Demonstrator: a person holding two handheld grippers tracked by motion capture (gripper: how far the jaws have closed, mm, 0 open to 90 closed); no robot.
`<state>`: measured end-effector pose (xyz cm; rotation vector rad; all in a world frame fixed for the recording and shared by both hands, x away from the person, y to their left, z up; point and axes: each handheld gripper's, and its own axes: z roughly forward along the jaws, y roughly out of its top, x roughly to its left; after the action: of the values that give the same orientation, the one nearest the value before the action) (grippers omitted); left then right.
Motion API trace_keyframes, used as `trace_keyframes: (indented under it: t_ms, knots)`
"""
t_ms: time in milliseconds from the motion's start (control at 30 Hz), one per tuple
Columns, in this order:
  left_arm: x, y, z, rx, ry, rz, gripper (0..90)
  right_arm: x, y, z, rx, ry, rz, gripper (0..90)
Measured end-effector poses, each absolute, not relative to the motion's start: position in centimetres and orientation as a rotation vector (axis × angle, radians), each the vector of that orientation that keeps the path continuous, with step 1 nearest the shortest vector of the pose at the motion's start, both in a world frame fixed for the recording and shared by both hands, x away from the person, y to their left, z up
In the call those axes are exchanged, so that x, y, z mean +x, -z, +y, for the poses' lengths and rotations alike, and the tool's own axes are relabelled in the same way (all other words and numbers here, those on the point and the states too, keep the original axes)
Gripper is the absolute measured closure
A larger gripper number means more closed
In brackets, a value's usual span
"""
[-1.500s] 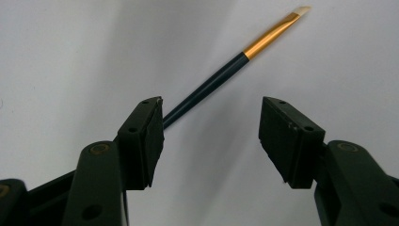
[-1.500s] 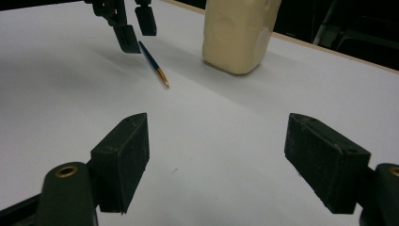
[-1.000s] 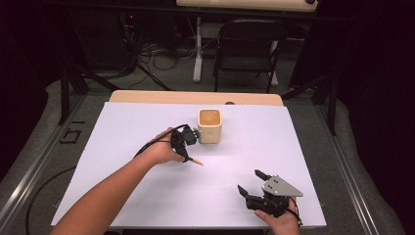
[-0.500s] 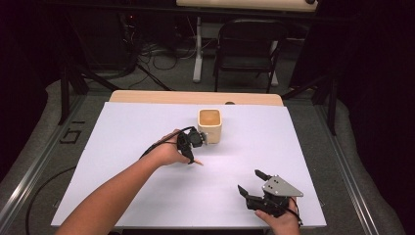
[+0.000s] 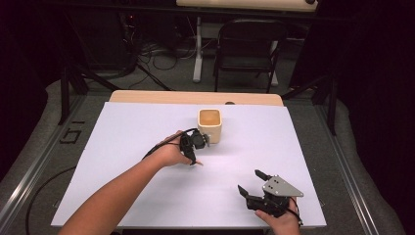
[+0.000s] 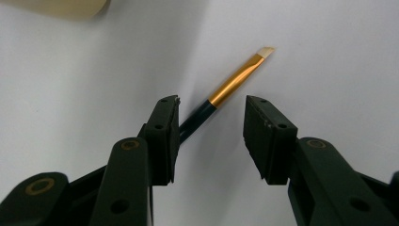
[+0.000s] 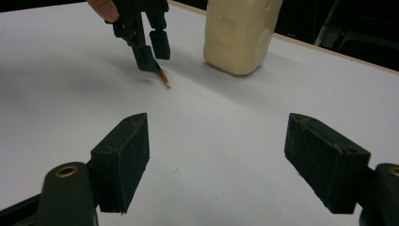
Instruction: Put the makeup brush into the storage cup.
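Brush not yet picked up, cup waiting.
Left hand-held gripper (image 6: 211, 136) closing around the brush (image 6: 230, 82) mid-counter, not yet clamped; right hand-held gripper (image 7: 216, 160) spread, holding nothing; cup (image 5: 210, 125) behind.

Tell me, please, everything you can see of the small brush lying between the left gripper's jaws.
The brush is slim, with a dark handle, a shiny gold-orange metal ferrule and a short pale angled tip. It lies flat on the white table, tip pointing away from the left gripper, near the cream cup. The gripper's jaws have just been closing around the handle. One pad sits against it, the other stands clear, so it is not yet clamped.
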<state>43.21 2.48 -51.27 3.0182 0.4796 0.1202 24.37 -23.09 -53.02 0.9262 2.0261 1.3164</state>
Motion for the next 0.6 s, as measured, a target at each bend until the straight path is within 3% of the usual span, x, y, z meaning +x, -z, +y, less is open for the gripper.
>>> trace_keyframes:
  t_ms: [600]
  knots:
    - [43.45,51.93,2.13,3.019,-0.120,0.473,59.5,24.36,52.99,-23.12,0.924,-1.315,2.025,22.5]
